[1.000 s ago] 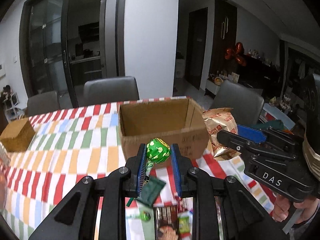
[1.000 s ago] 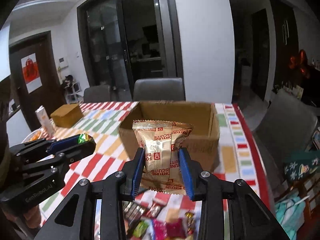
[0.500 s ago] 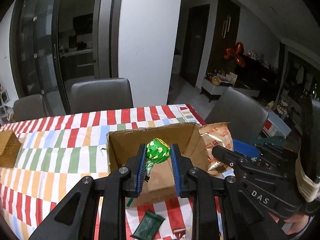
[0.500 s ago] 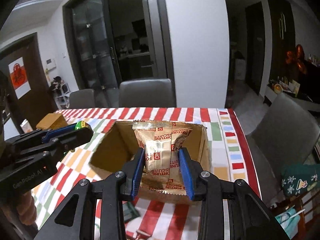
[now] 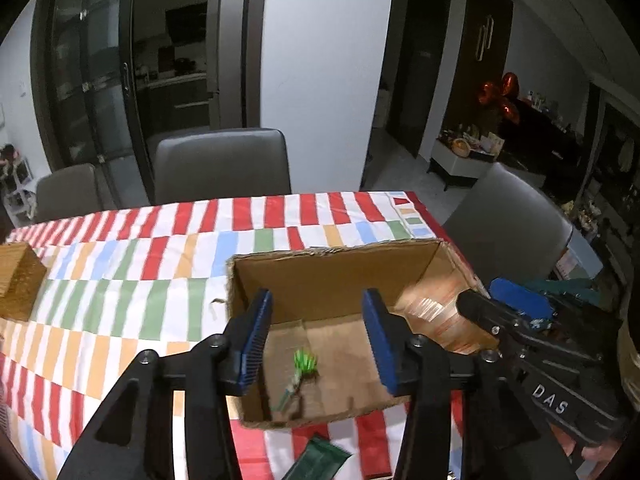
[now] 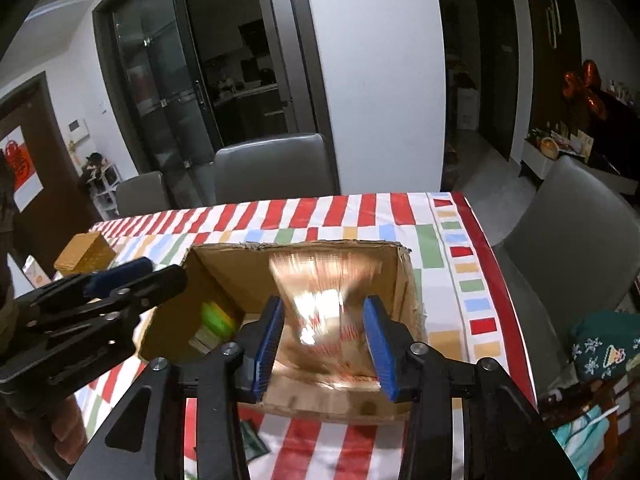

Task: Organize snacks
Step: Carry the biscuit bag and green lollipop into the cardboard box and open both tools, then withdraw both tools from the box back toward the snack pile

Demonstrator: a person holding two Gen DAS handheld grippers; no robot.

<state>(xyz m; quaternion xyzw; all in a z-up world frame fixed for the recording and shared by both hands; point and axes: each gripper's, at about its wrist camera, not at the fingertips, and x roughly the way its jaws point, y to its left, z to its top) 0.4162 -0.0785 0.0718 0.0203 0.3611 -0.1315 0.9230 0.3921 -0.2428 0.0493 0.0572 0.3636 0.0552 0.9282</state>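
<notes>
An open cardboard box [image 5: 340, 254] stands on the striped tablecloth. My left gripper [image 5: 316, 300] hovers over its near left part, its jaws opening with nothing between the pads. The green lollipop [image 5: 305, 363] is loose below them, blurred, just over the box floor. My right gripper [image 6: 324, 304] hangs over the box's right part [image 6: 404, 280], its jaws opening too. The gold biscuit packet [image 6: 320, 276] is a blur between its pads, slipping down into the box. In the left wrist view the packet [image 5: 432, 312] shows against the box's right wall.
A small brown box [image 5: 18, 276] sits at the far left of the table. A dark green sachet [image 5: 320, 460] lies on the cloth in front of the cardboard box. Grey chairs [image 5: 222, 168] stand behind the table and at its right edge [image 6: 568, 232].
Both grippers moved forward over the cardboard box and opened. The lollipop left the left jaws and dropped into the box; the biscuit packet came loose from the right jaws.
</notes>
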